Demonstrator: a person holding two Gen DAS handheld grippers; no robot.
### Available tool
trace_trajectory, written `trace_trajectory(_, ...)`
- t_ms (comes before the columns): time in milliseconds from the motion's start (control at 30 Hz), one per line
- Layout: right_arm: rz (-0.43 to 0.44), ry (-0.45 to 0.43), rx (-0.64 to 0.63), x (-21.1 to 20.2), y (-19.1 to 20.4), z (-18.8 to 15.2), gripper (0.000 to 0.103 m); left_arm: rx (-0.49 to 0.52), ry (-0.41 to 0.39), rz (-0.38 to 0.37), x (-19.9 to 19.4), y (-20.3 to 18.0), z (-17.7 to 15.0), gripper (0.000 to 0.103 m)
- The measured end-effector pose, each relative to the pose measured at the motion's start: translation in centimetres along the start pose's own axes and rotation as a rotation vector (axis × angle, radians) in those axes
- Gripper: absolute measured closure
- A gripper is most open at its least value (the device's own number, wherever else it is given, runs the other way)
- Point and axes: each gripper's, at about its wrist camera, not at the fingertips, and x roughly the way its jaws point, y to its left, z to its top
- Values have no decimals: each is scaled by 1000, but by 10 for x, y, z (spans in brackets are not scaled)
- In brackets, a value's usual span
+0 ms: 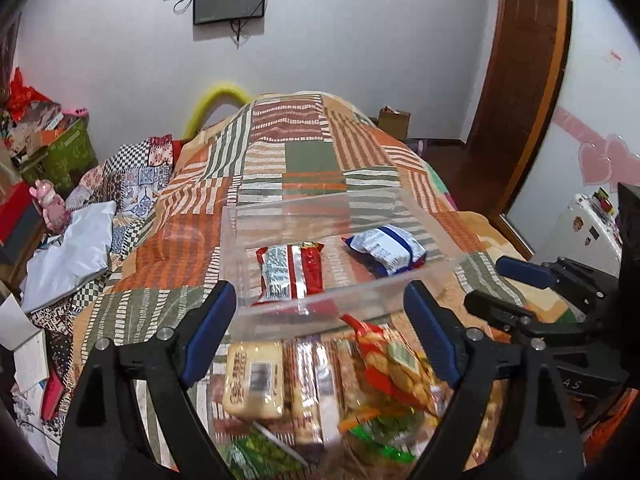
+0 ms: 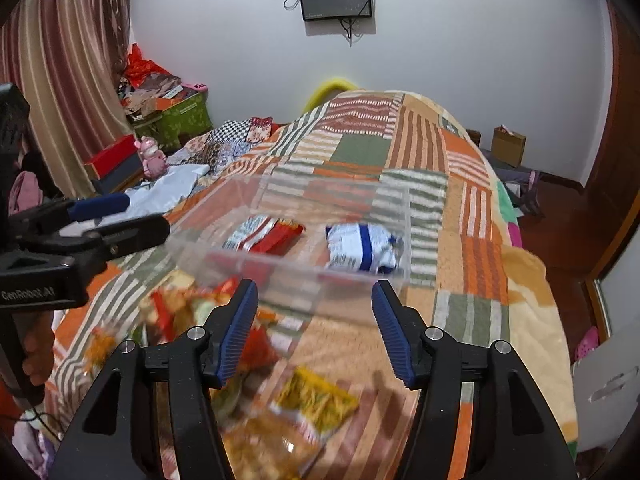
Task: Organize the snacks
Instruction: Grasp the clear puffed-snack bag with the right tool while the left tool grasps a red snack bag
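Both the left claw (image 1: 318, 306) and right claw (image 2: 316, 306) hang spread and empty just before the clear plastic bin (image 1: 280, 304). Judging by its light walls on the soft bed quilt (image 1: 304, 160), a careless reach could shove or tip the bin, spilling the red packet (image 1: 290, 272) and blue-and-white packet (image 1: 386, 250) inside.

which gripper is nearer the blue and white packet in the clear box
Right. The right gripper faces the blue and white packet in the clear box; the left gripper sits farther off, toward the red packet.
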Motion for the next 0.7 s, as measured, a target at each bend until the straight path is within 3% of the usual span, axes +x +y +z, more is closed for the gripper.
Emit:
trace_trajectory(533,68,105,48,-4,15,-66,47,-8,77,-9,-9,-15,-57,16)
trace_trajectory(700,22,101,27,-7,20,-78,44,-18,106,-15,-6,-14,-69,16)
